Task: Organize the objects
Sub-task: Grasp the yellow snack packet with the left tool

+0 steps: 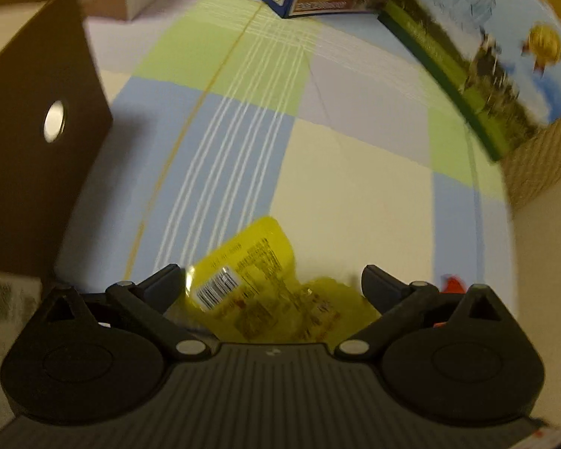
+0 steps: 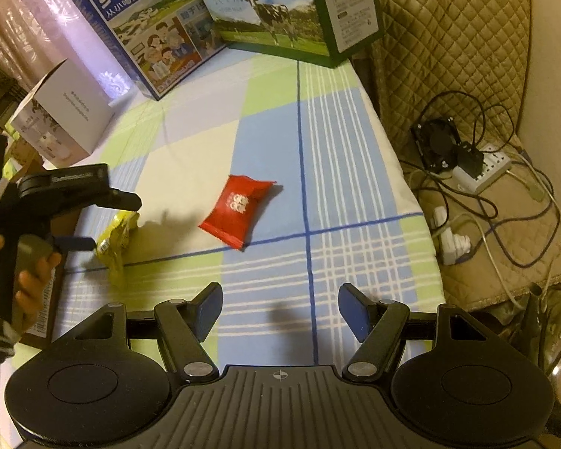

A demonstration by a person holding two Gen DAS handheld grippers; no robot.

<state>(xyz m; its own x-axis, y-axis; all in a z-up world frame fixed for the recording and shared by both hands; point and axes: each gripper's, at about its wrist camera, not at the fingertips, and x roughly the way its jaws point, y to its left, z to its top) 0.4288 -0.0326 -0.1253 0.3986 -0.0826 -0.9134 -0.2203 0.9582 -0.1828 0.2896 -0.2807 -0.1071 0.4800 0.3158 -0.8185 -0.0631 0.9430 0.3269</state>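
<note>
Left wrist view, my left gripper [image 1: 271,284] spread wide around the yellow packet [image 1: 243,280] on the checked cloth [image 1: 355,172] — not pinching it, my right gripper [image 2: 279,308] also spread and empty, red packet [image 2: 237,209] lying ahead mid-cloth, milk boxes [image 2: 265,11] at the far edge.

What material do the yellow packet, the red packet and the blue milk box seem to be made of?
Yellow packet: probably thin plastic film, glossy and crinkled, with a printed barcode. Red packet: likely plastic or foil wrap, smooth, with crimped ends. Blue milk box: apparently printed cardboard, with flat faces and sharp folded edges.
</note>
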